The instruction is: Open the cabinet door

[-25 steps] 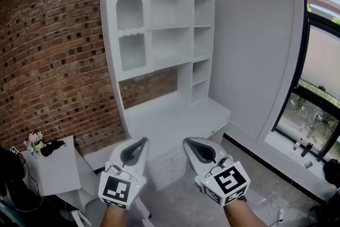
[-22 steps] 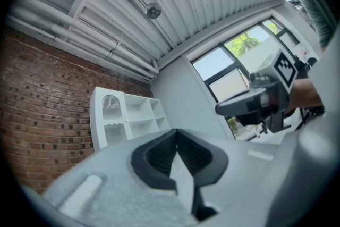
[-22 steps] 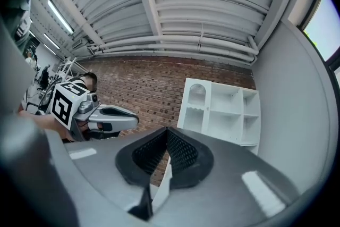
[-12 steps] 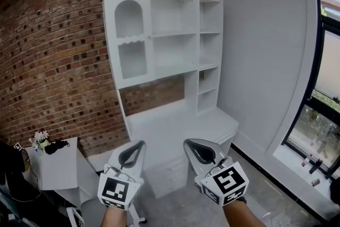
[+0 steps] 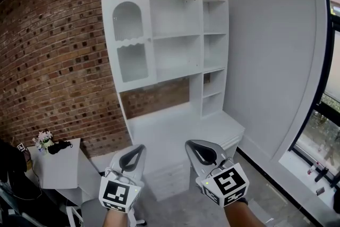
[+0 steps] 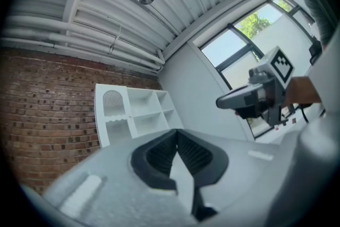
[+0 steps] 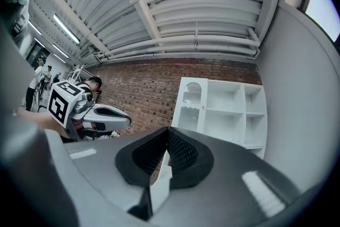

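Note:
A tall white cabinet (image 5: 175, 61) stands against the brick wall. Its one door (image 5: 129, 45), with an arched pane over a lower pane, closes the upper left compartment and looks shut. The same door shows far off in the left gripper view (image 6: 112, 114) and in the right gripper view (image 7: 190, 103). My left gripper (image 5: 139, 149) and right gripper (image 5: 190, 144) hang side by side low in the head view, well short of the cabinet. Each is shut with nothing between its jaws, tips meeting in the left gripper view (image 6: 176, 133) and the right gripper view (image 7: 167, 130).
Open shelves (image 5: 212, 45) fill the cabinet's right side above a white desk top (image 5: 180, 125) with drawers (image 5: 167, 178). A small white side table (image 5: 53, 167) with flowers (image 5: 44, 140) stands left. A grey wall (image 5: 271, 50) and a window (image 5: 324, 130) lie right.
The head view has tilted up and shifted, so the cabinet sits more to the right and less of the window shows. Both grippers keep their places, still shut.

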The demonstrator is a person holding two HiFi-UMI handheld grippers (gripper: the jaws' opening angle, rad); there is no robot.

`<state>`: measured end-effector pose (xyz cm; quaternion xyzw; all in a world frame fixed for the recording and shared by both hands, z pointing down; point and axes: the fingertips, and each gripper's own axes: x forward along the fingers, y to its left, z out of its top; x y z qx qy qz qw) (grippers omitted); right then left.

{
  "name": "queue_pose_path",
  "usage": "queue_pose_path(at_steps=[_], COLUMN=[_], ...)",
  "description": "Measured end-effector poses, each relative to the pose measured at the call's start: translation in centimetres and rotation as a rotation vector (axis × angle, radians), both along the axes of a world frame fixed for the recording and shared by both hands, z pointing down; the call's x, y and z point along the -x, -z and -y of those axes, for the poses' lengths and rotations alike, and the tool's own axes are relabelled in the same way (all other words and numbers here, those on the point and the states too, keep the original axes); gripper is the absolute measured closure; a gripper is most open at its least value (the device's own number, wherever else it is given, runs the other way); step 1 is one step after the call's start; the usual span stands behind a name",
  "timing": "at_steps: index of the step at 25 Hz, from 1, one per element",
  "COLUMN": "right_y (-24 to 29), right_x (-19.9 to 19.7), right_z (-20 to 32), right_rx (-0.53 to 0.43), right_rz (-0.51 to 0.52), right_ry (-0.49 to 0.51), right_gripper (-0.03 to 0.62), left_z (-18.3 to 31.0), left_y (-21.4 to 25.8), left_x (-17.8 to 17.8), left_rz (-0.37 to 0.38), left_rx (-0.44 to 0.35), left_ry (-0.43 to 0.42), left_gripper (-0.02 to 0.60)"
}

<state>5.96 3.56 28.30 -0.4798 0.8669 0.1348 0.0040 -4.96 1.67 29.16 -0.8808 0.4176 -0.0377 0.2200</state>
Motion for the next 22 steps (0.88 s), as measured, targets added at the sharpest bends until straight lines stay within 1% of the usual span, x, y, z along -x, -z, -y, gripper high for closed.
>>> queue_pose_path(at_steps=[7, 12, 14, 18, 22], right_y=[-0.7, -0.5, -0.5, -0.5, -0.6], right_x=[0.4, 1.3, 1.9, 2.8, 3.8], right_z=[4.5, 8.3, 9.7, 11.7, 13.6], right_rx=[0.020, 0.022, 0.020, 0.016, 0.018], right_rz=[-0.013, -0.030, -0.032, -0.037, -0.046], right_ry=[-0.019, -0.042, -0.045, -0.049, -0.040], right_gripper=[0.588, 0.588, 0.588, 0.588, 0.588], left_z=[5.0, 9.1, 10.6, 12.8, 14.6], left_y=[-0.2, 0.8, 0.8, 0.6, 0.6], left_x=[0.1, 1.0, 1.6, 2.4, 3.2], left_rz=[-0.006, -0.047, -0.044, -0.034, -0.057], left_rx=[-0.003, -0.018, -0.023, -0.028, -0.021], left_ry=[-0.019, -0.042, -0.044, -0.049, -0.048], left_gripper=[0.581, 0.581, 0.581, 0.581, 0.581])
